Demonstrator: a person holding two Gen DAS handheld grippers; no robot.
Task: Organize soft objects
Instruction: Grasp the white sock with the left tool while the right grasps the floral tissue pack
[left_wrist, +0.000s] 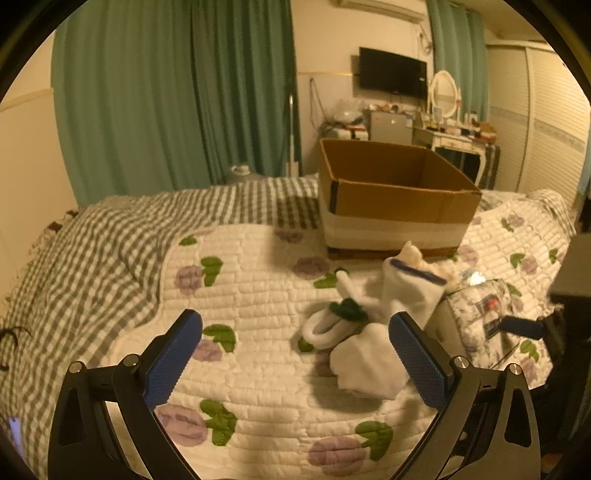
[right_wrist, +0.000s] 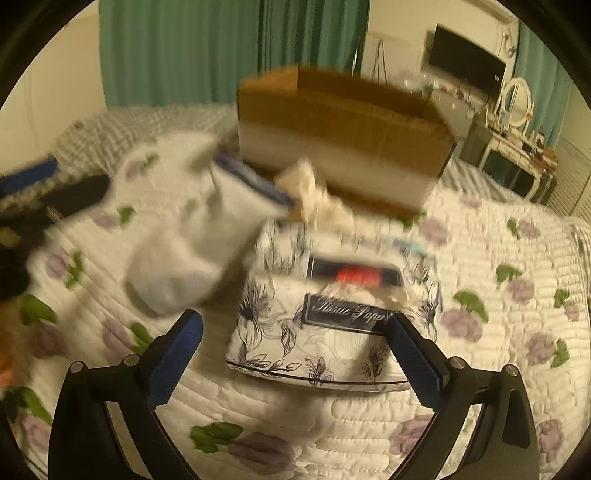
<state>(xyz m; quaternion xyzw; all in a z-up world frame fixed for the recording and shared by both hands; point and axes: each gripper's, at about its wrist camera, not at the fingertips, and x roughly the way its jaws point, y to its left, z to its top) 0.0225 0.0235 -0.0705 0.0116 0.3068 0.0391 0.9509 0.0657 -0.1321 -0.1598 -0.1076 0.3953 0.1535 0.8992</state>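
I am holding my right gripper (right_wrist: 295, 354) spread wide, straddling the near end of the tissue paper pack (right_wrist: 325, 325); closing here risks its slick wrap slipping out. My left gripper (left_wrist: 295, 354), also wide, is hovering near white socks (left_wrist: 354, 332). Beyond both, the cardboard box (left_wrist: 391, 199) is waiting.

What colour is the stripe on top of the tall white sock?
Dark blue or purple. The tall white sock shows its stripe sharpest in the left wrist view.
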